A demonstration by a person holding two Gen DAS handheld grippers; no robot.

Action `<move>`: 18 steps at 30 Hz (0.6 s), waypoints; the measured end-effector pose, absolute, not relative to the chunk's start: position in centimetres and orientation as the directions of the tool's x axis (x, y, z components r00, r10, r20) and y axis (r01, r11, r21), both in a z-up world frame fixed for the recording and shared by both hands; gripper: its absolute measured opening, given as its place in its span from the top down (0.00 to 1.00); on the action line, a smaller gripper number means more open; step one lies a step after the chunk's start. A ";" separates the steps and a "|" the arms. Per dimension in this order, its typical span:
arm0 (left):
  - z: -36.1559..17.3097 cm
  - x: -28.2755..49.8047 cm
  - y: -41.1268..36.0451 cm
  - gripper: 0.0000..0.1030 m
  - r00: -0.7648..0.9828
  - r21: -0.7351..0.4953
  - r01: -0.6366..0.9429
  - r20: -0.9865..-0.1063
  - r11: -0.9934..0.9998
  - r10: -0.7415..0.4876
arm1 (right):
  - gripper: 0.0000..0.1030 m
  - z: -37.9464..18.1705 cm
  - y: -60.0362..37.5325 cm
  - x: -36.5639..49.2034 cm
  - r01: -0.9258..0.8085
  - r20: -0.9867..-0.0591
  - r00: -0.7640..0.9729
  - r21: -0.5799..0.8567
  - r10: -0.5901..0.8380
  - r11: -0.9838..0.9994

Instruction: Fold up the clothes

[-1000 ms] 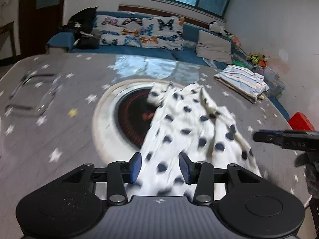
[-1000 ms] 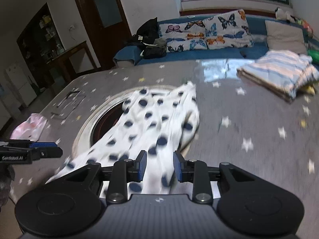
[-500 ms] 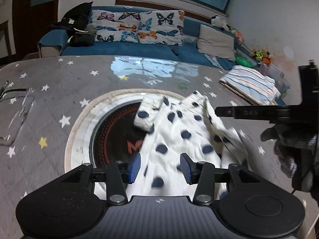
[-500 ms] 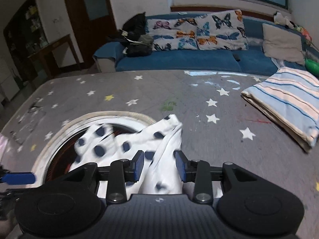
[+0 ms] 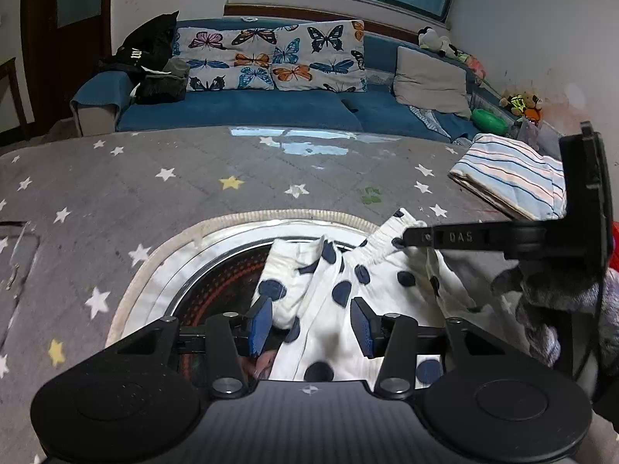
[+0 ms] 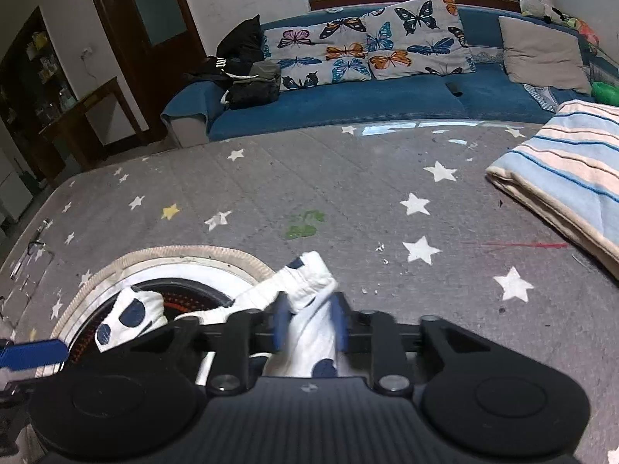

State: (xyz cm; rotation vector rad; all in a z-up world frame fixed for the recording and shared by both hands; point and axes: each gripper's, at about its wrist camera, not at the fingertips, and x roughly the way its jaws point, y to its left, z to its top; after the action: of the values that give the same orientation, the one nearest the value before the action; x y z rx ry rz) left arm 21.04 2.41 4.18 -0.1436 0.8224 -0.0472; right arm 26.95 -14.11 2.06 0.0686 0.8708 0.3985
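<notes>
A white garment with dark blue dots [image 5: 340, 270] lies crumpled on the grey star-print table cover [image 5: 154, 193], partly over a round printed ring. My left gripper [image 5: 311, 326] stands open just above the garment's near part, the cloth showing between its blue pads without touching them. My right gripper [image 6: 309, 323] is closing its jaws, and the garment's far gathered edge [image 6: 305, 278] is bunched between its blurred pads. From the side, the right gripper's tip [image 5: 404, 239] rests on that same edge. The left gripper's blue finger [image 6: 31, 353] shows at the lower left.
A folded striped cloth [image 5: 510, 181] lies at the table's far right [image 6: 572, 170]. A gloved hand [image 5: 549, 294] holds the right gripper. Behind the table runs a blue sofa [image 5: 240, 112] with butterfly cushions and dark clothes. A small green stain [image 6: 303, 224] marks the cover.
Both grippers have moved forward along the garment to its far end. The right gripper's jaws have narrowed around the gathered edge. The left gripper's jaws stay apart as before.
</notes>
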 end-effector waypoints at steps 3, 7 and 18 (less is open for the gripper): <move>3.7 22.0 2.0 0.53 0.679 -0.131 -0.017 -0.729 0.991 -0.084 | 0.96 2.4 -14.9 26.6 -0.311 -0.722 0.590 0.211 0.362 0.927; 3.4 23.0 1.3 0.50 0.692 -0.103 -0.013 -0.719 0.995 -0.066 | 0.97 3.6 -16.4 26.0 -0.291 -0.701 0.633 0.178 0.329 0.940; 1.8 25.5 -0.8 0.56 0.677 -0.048 0.020 -0.734 0.999 -0.049 | 0.95 5.1 -22.1 24.7 -0.114 -0.711 0.691 0.075 0.133 0.991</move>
State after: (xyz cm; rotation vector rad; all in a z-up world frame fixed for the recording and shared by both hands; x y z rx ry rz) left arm 25.54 -0.79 1.77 -0.0374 0.8256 -0.0390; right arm 24.68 -22.12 5.06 0.0253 0.7967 0.1381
